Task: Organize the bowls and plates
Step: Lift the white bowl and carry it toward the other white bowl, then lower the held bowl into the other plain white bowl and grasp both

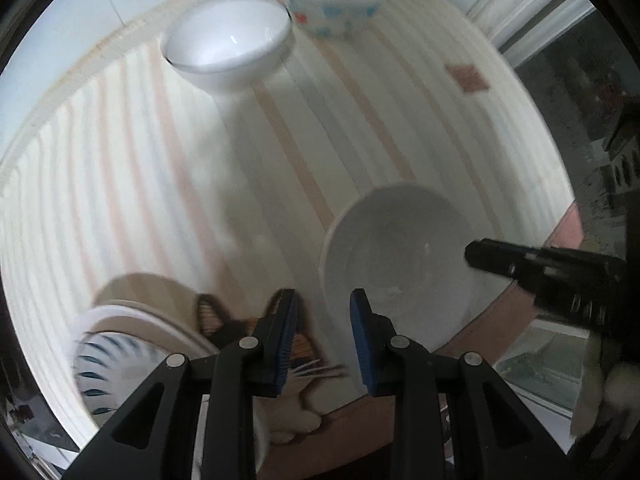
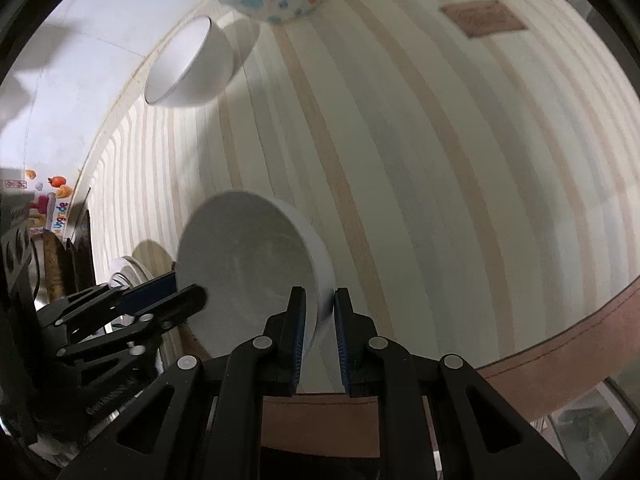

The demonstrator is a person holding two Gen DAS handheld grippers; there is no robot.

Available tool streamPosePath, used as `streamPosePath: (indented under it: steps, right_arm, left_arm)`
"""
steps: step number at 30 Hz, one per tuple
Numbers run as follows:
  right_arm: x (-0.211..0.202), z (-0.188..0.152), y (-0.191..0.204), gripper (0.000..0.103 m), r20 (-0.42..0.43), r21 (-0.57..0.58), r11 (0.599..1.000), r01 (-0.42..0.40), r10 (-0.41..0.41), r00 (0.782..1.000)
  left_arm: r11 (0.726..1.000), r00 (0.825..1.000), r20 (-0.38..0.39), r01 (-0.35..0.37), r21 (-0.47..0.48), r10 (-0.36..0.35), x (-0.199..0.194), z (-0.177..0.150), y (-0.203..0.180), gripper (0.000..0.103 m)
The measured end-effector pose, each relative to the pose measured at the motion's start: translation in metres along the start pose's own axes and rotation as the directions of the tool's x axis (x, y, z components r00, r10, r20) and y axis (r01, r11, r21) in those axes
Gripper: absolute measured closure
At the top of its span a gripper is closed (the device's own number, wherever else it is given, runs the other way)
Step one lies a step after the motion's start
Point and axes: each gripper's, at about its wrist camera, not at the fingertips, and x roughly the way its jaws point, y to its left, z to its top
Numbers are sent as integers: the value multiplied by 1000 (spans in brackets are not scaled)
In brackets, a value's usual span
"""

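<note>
A: What has the right tool (image 2: 320, 334) got?

B: The rim of a plain white bowl (image 2: 248, 264). Its fingers are closed on the near edge, one inside the wall and one outside. The bowl sits tilted at the near right part of the striped cloth (image 2: 440, 160) on the table.

A: And the left tool (image 1: 323, 340)?

B: Its fingers stand apart with nothing between them. It hovers just beside that bowl (image 1: 400, 256), over a cat picture (image 1: 256, 332) on the cloth.

A: Other dishes?

B: A second white bowl (image 1: 228, 40) at the far edge, close to the wall. Just beside it stands a dotted bowl (image 1: 336, 4) with blue and orange spots; I cannot tell if they touch. Near the left tool, at the table's near left, lies a plate (image 1: 116, 364) with dark blue rim strokes.

A: Anything else?

B: A brown patch (image 2: 482, 16) on the cloth, far right.
</note>
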Motion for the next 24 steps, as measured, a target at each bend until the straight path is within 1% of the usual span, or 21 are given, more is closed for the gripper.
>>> streamPosePath:
  steps: [2, 3, 4, 5, 6, 7, 9, 11, 14, 17, 20, 21, 22, 23, 24]
  right_arm:
    - [-19, 5, 2, 86, 29, 3, 1000, -16, 16, 999]
    - [-28, 9, 5, 83, 46, 0, 1000, -28, 28, 999]
    - [-36, 13, 8, 76, 62, -3, 999, -37, 37, 997]
    - [-45, 21, 13, 71, 83, -10, 999, -53, 53, 995]
    - [-52, 30, 19, 62, 100, -22, 998, -67, 69, 993]
    - [-56, 42, 25, 57, 118, -35, 996, -77, 81, 990]
    - [-56, 61, 34, 55, 148, -44, 995, -93, 98, 984]
    - [-47, 89, 44, 55, 160, -38, 993, -111, 115, 980]
    - [-22, 131, 61, 55, 163, -32, 993, -116, 120, 979]
    - [6, 166, 75, 55, 141, -15, 990, -137, 138, 980]
    - [32, 190, 81, 56, 119, 10, 992, -127, 125, 985]
    - [38, 194, 83, 60, 112, 18, 993, -120, 117, 987]
    - [45, 198, 83, 70, 102, 27, 993, -115, 112, 989]
    - [52, 201, 84, 76, 89, 37, 994, -106, 102, 991]
    - [57, 204, 84, 86, 80, 43, 994, -100, 96, 992]
  left_arm:
    - [1000, 999, 46, -7, -11, 7, -22, 9, 13, 77]
    - [1000, 998, 65, -2, -22, 3, -30, 15, 20, 74]
    - [999, 996, 87, 2, -40, 1, -38, 24, 29, 72]
    - [998, 994, 109, 2, -59, 4, -43, 36, 40, 70]
    - [997, 992, 127, -3, -79, 13, -46, 50, 52, 70]
    - [995, 990, 137, -11, -95, 24, -46, 60, 60, 70]
    - [989, 989, 147, -16, -144, 37, -42, 87, 83, 70]
    - [982, 991, 131, -5, -190, 30, -30, 114, 105, 70]
    - [978, 996, 86, 1, -209, 18, -5, 150, 125, 70]
    - [977, 999, 40, 2, -212, 7, 19, 172, 134, 70]
    - [982, 1000, 10, -15, -188, 17, 40, 188, 134, 70]
    - [983, 1000, 4, -20, -183, 21, 45, 190, 134, 75]
    - [984, 1000, -2, -22, -178, 22, 51, 193, 133, 80]
    - [984, 1000, -5, -16, -176, 15, 53, 193, 133, 87]
    - [984, 1000, -3, -17, -178, 17, 54, 194, 132, 87]
